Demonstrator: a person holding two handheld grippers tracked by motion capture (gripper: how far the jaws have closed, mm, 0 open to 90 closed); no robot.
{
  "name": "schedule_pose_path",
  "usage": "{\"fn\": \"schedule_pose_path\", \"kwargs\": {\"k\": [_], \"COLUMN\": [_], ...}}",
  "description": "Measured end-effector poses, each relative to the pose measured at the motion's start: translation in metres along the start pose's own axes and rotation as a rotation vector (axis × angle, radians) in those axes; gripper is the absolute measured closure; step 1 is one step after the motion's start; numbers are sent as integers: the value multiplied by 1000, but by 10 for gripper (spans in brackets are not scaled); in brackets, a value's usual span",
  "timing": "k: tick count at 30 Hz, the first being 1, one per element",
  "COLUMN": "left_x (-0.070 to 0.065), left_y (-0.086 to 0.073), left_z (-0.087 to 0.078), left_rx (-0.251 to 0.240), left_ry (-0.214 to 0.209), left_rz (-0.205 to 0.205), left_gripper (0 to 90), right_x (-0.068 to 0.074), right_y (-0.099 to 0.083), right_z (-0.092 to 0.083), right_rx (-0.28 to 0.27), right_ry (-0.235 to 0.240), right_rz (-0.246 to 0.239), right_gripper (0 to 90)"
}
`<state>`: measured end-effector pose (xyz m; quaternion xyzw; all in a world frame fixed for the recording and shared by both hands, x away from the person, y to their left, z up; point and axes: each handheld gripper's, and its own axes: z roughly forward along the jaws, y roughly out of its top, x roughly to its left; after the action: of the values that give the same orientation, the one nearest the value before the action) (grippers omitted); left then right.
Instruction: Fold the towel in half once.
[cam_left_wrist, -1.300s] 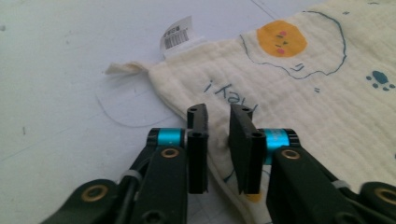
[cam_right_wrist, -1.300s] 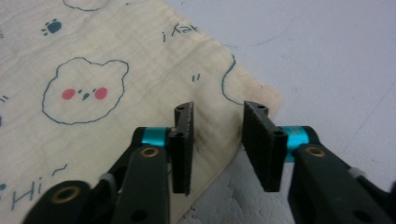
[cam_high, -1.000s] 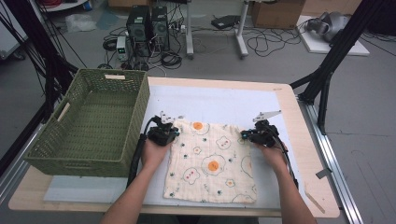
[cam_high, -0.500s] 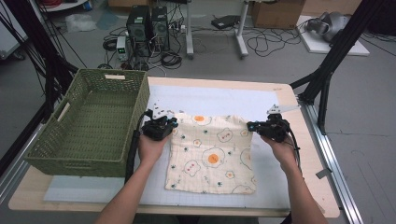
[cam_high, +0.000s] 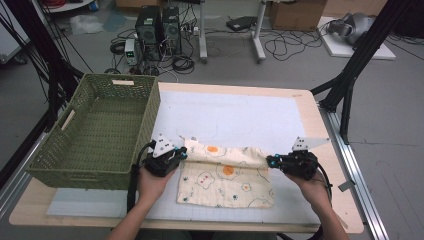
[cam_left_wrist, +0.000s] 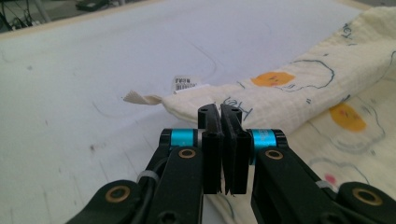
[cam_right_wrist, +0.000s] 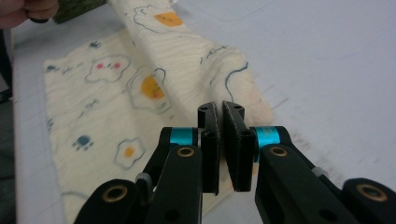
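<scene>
Folding job, partway through. Cream printed cloth (cam_high: 225, 180) lies on the white mat (cam_high: 235, 120) near the front of the desk (cam_high: 305, 100), just right of the green wicker basket (cam_high: 95, 130). Its far edge is lifted and being carried toward the person, so a rolled fold runs across the top of the cloth between the two tools.

Left tongs (cam_high: 181, 152) are closed tight on the far-left corner; in the left gripper view the jaws of the left tongs (cam_left_wrist: 223, 112) are pressed together with cloth pinched at the tips, and a small white label (cam_left_wrist: 189, 84) and a loop tab (cam_left_wrist: 140, 98) stick out just past them.

Right tongs (cam_high: 270, 161) are likewise clamped on the far-right corner; in the right gripper view the right tongs (cam_right_wrist: 222, 108) have their jaws together with the bunched edge of the cloth (cam_right_wrist: 187, 60) between and behind them.

Done, judging by the layout: both far corners picked up, fold started, upper part already doubled over. Left: bring that edge the rest of the way down to the near edge, line up the corners, let go, flatten. Near half of the cloth lies flat and looks undisturbed. Basket is empty, probably where the folded cloth goes, so that step is also open.
</scene>
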<state>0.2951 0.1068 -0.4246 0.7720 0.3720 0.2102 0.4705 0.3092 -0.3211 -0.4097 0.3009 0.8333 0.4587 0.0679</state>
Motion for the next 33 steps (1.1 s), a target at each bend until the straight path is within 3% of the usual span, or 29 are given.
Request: {"fn": "schedule_pose_path", "kwargs": {"k": [5,8,11,16,19,23,28,33], "left_x": [-5,-6,-5,-1,3,6,6,6], "left_y": [-16,-20,-14,4,10,13,7,4], "left_z": [-7,-11,-17,-19,-9,11,32,40], "left_rx": [86,103,87,54,57,90,175,217], "left_ry": [-61,-86,-94,-82,-64,-51,-55,-100], "left_rz": [5,-12,-14,-5,-12,-22,-8,-15], "left_gripper": [826,727,653,606,605,603,593,785], "right_x": [13,16,15,11,7,3,-1,0], "right_y": [-23,-31,-29,-13,-4,1,-1,-6], "right_z": [7,10,4,-7,-3,13,31,41], "right_rx": [71,104,77,13,2,29,75,124], "right_ry": [32,32,19,10,-3,9,43,92], "right_rz": [2,1,-1,11,7,12,19,17], "right_gripper": [822,736,635,578,578,564,569,743]}}
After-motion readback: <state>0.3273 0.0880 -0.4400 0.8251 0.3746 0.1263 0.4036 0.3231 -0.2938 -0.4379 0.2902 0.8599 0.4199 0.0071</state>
